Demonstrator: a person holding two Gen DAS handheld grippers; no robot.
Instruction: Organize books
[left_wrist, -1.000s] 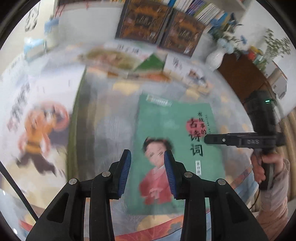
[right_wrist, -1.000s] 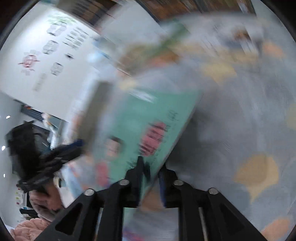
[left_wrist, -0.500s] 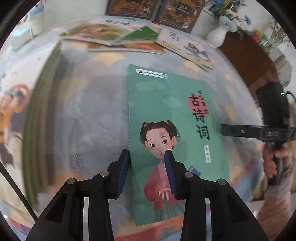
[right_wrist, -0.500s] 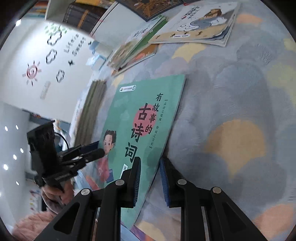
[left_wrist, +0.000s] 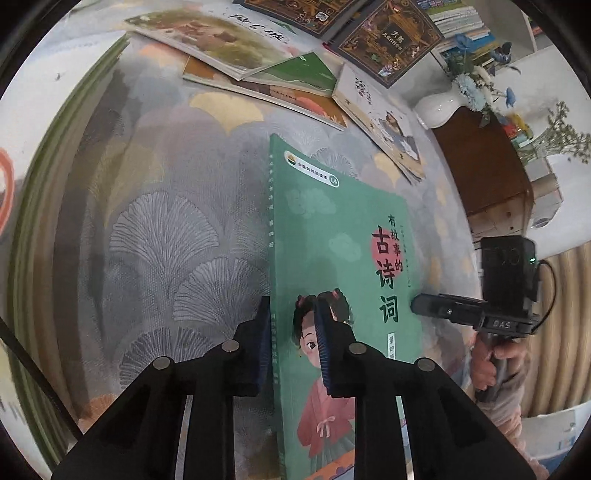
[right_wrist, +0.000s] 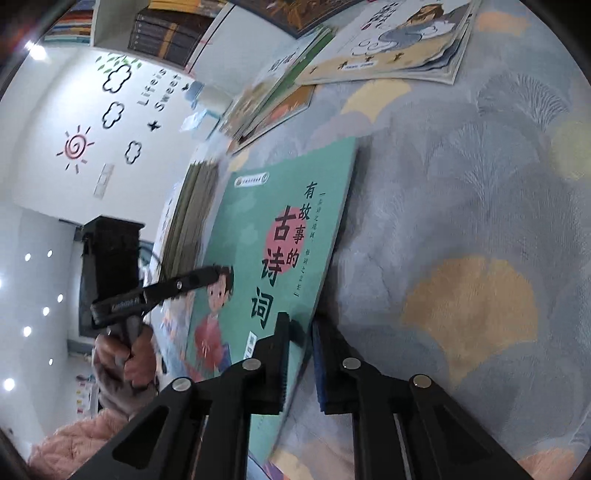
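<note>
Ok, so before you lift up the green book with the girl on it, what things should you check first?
1. Left gripper on the green book: ok. Its jaws have just been closing and now straddle the spine edge.
2. Right gripper on the opposite edge: ok. Its jaws have just been closing, with that edge between them.
3. Both grips firm enough to lift: cannot tell.
4. Nothing lying on the book's cover: ok.
5. Clear of the other books spread farther away on the rug: ok, there is a bare gap.
6. Book level across both grippers: cannot tell.
</note>
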